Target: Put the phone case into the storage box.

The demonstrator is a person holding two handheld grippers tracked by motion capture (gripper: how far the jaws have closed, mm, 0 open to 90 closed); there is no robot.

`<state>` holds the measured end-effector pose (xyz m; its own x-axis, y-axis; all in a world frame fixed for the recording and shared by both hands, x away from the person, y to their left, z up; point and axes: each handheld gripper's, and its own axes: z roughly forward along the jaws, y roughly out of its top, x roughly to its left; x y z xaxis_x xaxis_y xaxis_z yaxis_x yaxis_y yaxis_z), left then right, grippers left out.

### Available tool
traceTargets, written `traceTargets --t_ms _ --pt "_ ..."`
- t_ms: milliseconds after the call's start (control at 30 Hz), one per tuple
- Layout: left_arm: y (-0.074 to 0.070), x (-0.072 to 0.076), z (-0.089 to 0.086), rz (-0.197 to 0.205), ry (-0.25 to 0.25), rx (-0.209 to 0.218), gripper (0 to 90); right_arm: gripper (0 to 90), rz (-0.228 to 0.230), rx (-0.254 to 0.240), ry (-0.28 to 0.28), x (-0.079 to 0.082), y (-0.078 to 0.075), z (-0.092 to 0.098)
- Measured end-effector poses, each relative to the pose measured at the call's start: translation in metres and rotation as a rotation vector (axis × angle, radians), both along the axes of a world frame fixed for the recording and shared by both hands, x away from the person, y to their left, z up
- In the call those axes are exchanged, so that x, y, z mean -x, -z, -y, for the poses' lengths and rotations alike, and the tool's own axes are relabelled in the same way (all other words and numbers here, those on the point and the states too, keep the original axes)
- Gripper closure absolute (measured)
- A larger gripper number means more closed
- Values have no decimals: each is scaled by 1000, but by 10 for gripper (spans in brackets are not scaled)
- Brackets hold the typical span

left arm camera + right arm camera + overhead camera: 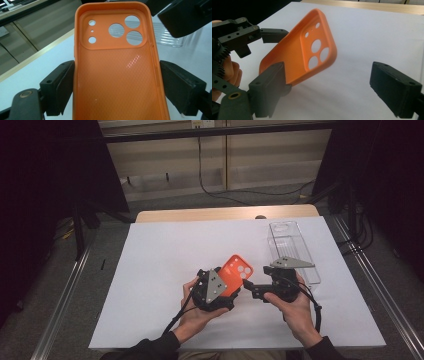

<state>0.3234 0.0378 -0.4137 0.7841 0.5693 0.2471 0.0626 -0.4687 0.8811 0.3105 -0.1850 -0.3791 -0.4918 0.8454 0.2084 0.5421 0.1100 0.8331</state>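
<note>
An orange phone case [239,269] with round camera holes is held up above the white sheet. My left gripper [231,290] is shut on it. In the left gripper view its pads [65,85] press both long sides of the case [117,75], whose hollow inside faces the camera. My right gripper [252,287] comes in from the right, level with the case. In the right gripper view its jaws [332,82] stand wide apart. The case's camera end [317,47] hangs between them, close to the left pad and far from the right one.
A white sheet [165,250] covers most of the wooden table [225,213]. A clear plastic box [290,247] lies at the sheet's back right, just beyond my right gripper. Dark frames stand on both sides of the table.
</note>
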Motion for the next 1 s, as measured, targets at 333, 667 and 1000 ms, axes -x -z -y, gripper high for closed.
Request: traceTargets --t_ms 333,667,1000 --pt "1 0 2 20 -11 -11 162 275 -65 30 -11 -8 -8 -3" --pt "1 0 3 27 -14 -9 162 453 -147 8 37 -14 -12 -5" --pt "3 1 5 33 -13 -30 162 659 -231 -53 52 -19 -11 -6"
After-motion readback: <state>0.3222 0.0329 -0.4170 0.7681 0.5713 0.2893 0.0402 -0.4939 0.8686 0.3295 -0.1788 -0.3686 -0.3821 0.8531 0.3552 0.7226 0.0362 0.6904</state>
